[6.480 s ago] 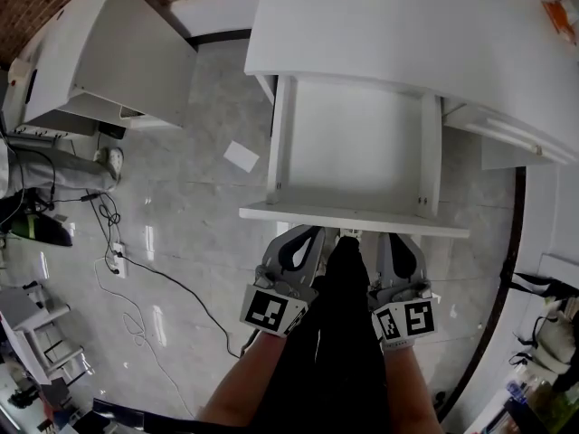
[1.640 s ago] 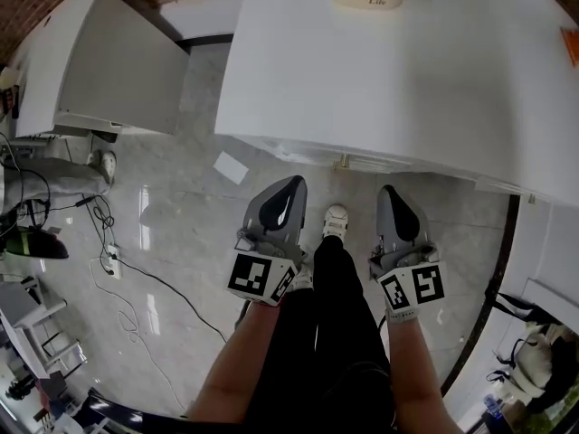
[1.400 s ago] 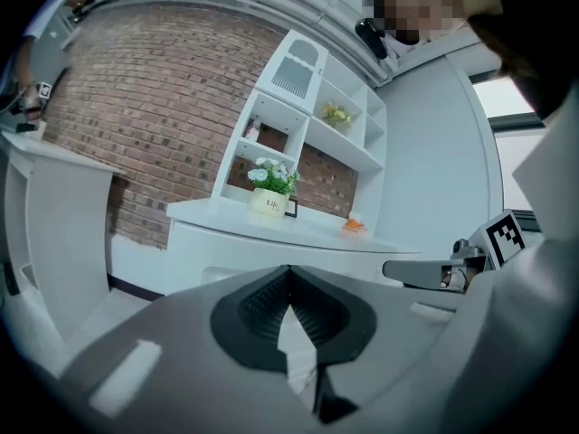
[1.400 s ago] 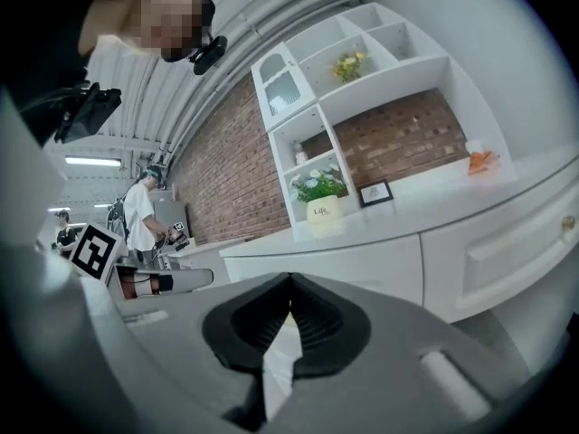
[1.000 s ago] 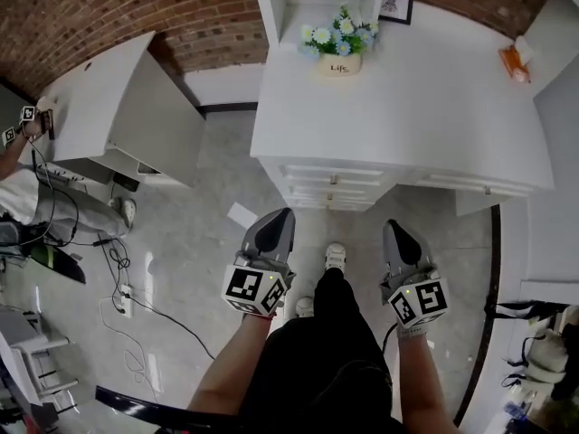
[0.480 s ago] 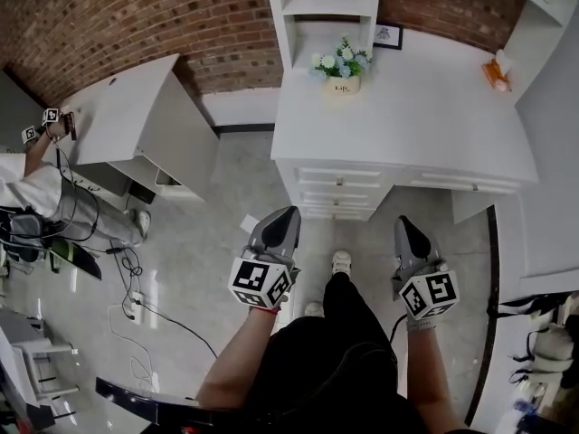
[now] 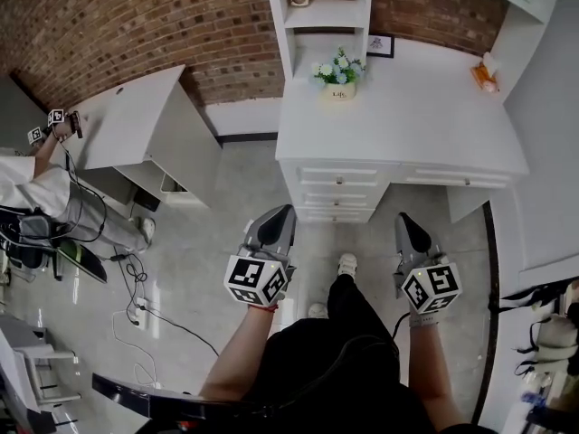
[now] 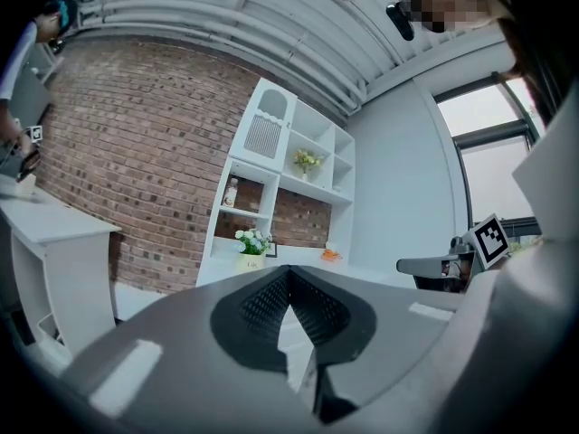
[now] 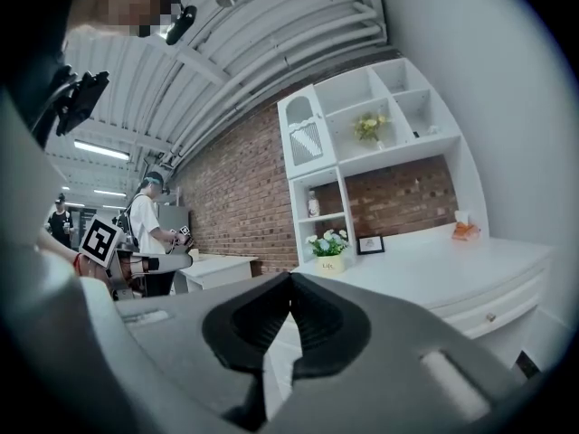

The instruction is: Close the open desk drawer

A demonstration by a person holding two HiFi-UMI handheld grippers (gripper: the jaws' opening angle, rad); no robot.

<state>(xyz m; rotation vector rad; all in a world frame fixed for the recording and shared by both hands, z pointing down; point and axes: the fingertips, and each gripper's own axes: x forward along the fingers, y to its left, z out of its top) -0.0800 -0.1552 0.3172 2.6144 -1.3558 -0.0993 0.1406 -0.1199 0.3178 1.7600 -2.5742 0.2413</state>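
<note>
Task looks done: the white desk (image 7: 398,107) shows every drawer front (image 7: 339,177) flush w/ the frame, none sticking out, so nothing seems left to push. The drawers sit under the desktop, ahead of the person and well apart from both tools. Left gripper (image 7: 280,213) and right gripper (image 7: 403,221) hang over the floor; each gripper view shows its jaws pressed together w/ nothing between them. Writing: the flower pot (image 7: 340,89) on the desktop carries a dark word, prob. "Life", too small to be sure. The marker cubes (image 7: 256,281) bear b/w square codes only, no text. No brand legible elsewhere.
</note>
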